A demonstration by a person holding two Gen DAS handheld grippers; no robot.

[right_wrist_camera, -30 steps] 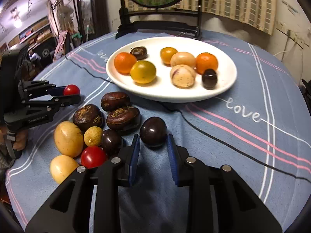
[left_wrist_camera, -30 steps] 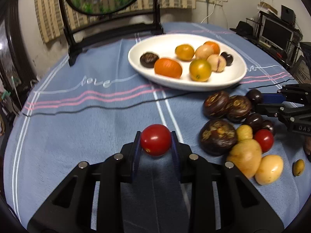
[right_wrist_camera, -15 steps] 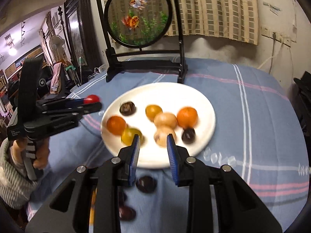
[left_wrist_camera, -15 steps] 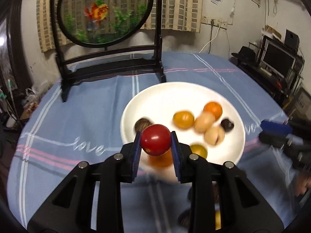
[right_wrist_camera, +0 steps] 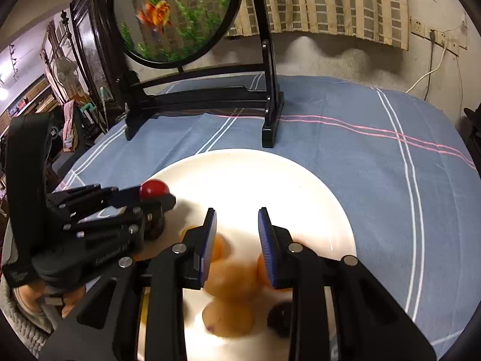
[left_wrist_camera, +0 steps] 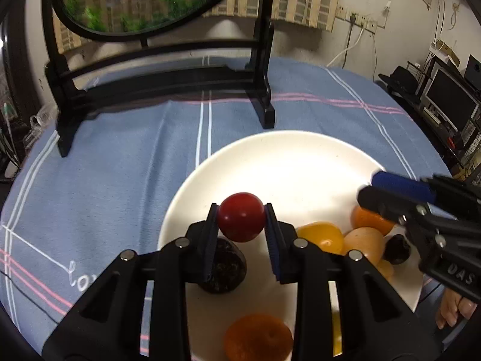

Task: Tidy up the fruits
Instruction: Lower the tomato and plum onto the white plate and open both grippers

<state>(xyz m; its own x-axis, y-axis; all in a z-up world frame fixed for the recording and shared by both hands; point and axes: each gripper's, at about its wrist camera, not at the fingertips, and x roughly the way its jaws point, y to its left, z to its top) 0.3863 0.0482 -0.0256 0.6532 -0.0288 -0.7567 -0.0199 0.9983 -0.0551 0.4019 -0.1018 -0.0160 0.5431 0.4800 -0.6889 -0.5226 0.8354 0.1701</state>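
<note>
**Both grippers over the plate, tomato in the left**

Both grippers have swung across from the loose fruit on the cloth and now hang above the white plate point(left_wrist_camera: 192, 186), which a second ago sat well ahead of them. Biggest thing first: the blue striped tablecloth point(left_wrist_camera: 120, 156), with the black-framed goldfish screen point(right_wrist_camera: 180, 15) standing at its far side — the right camera shows the round panel almost whole, the left only its lower edge. On to the plate: the left camera gives its fruit sharp, a dark fruit point(left_wrist_camera: 225, 267) under the fingers, an orange one point(left_wrist_camera: 258, 337) nearest, a yellow one point(left_wrist_camera: 321, 236) beside it; through the right camera the same pile is a blur. The left gripper point(left_wrist_camera: 241, 231) is clamped on the red tomato point(left_wrist_camera: 241, 216), its jaws just starting to ease apart, pads touching it on both sides, held above the plate's near-left part. The right gripper point(right_wrist_camera: 237, 240) holds nothing, its blue pads close together over the blurred fruit. Only the right camera shows the sleeve point(right_wrist_camera: 18, 316) behind the left gripper.
</note>
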